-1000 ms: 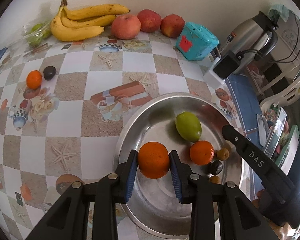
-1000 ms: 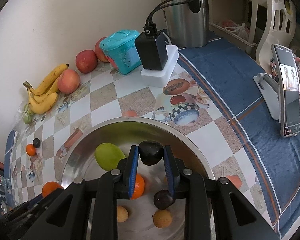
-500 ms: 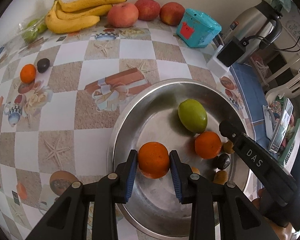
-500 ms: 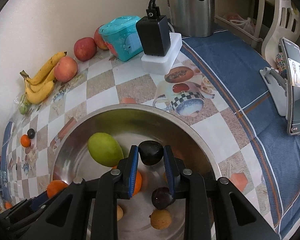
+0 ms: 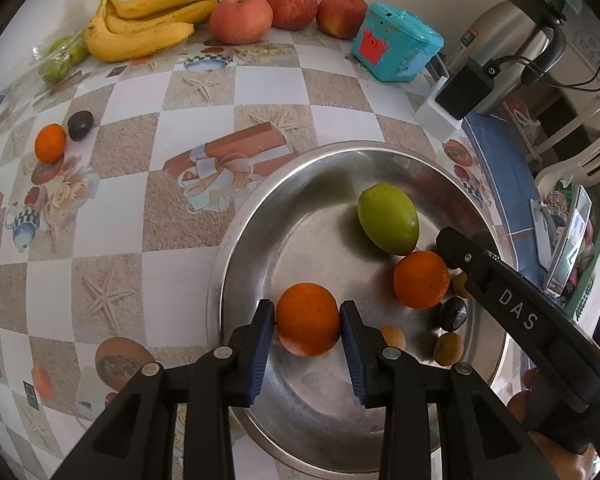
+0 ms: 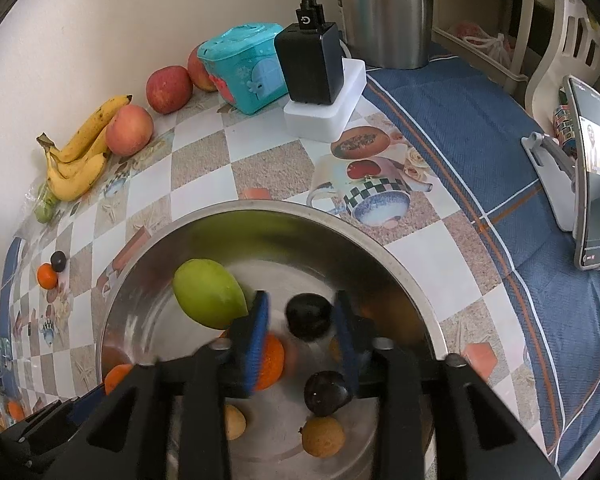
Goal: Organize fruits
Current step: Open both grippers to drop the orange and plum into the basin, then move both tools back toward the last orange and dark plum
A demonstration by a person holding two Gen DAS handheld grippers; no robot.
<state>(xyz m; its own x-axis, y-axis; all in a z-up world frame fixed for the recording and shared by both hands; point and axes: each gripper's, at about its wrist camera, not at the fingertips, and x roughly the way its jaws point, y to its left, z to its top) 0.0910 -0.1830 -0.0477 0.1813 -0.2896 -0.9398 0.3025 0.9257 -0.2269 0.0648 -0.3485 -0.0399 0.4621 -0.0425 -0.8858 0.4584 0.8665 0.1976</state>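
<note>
We hold the left gripper [image 5: 308, 322] low over the near part of the steel bowl [image 5: 236, 240], its blue-padded jaws pressed against both sides of an orange [image 5: 308, 325], which sits between them just above the bowl floor. Our right gripper [image 6: 300, 332] reaches into the same bowl from the other side, tilted downward; its fingers are motion-blurred and stand spread wider than the dark plum [image 6: 309, 317] between them, with a gap showing on the left side, so whether the plum is still touched we cannot tell.

The held orange is round, bright and dimpled. The plum is nearly black with a dull sheen.

Ahead of the left jaws and to their right lie one green mango [image 5: 388, 218] and a second orange [image 5: 421, 279]. Below the right jaws sit a second dark plum [image 6: 326, 393] and two small tan fruits [image 6: 323, 437], the other partly hidden behind a finger.

Far ahead of the left jaws, by the wall, we count three bananas [image 5: 140, 26] in one bunch and three apples [image 5: 241, 18]. Well off to the left of those jaws, one small orange [image 5: 50, 143] touches one dark fruit [image 5: 80, 125] on the checked tablecloth [image 5: 140, 184].
</note>
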